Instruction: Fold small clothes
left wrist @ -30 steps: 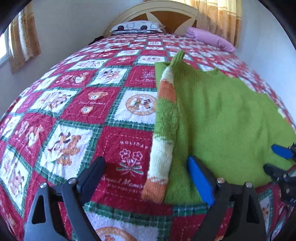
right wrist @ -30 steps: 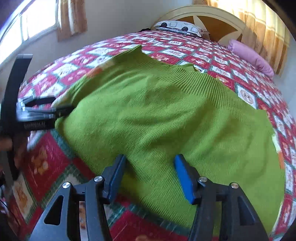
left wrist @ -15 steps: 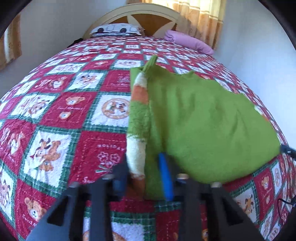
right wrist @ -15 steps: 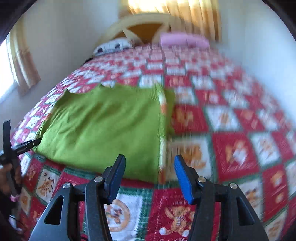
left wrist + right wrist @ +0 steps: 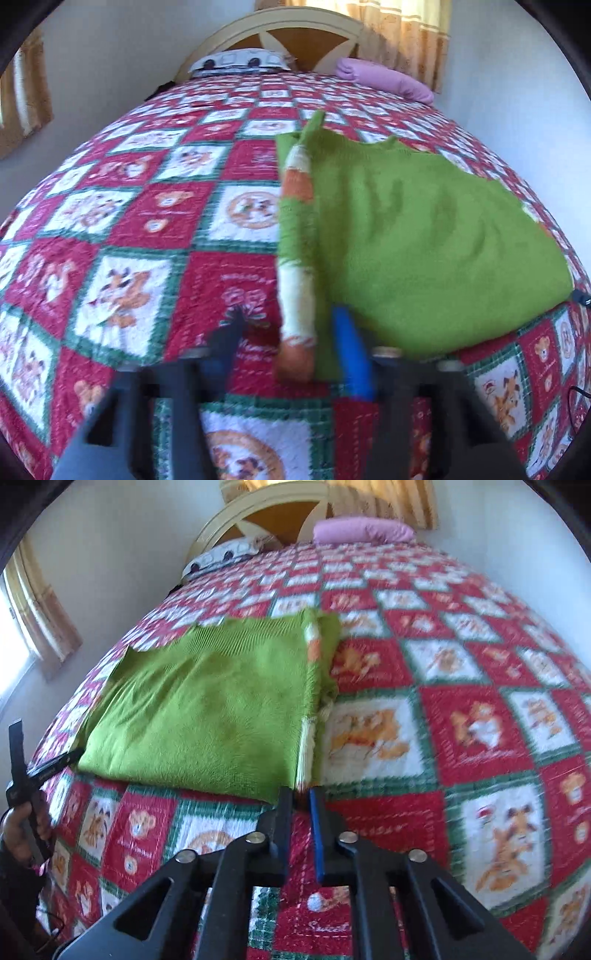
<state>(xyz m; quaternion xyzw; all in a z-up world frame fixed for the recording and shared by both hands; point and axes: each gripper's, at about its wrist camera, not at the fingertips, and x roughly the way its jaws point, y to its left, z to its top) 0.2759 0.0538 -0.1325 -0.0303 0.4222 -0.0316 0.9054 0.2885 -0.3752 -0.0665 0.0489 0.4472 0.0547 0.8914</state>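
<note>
I had the green sweater (image 5: 424,236) lying flat on the bed's patchwork quilt (image 5: 155,236), its striped sleeve (image 5: 297,258) folded along one side edge. In the left wrist view the sweater filled the 1 to 3 o'clock part of the frame, and the sleeve ran from 12 down to 6 o'clock, ending in an orange cuff between my left claw (image 5: 291,354) fingers. That claw was spread apart and straddled the cuff, its blue finger (image 5: 351,354) against the sweater's near hem; the blur kept me from telling whether either finger touched the fabric.

In the right wrist view the sweater lay at 10 to 11 o'clock, and my right claw (image 5: 301,805) sat nearly clenched right at the sweater's near corner. I could not tell whether any cloth was pinched. A pink pillow (image 5: 362,530) lay by the headboard (image 5: 258,513).
</note>
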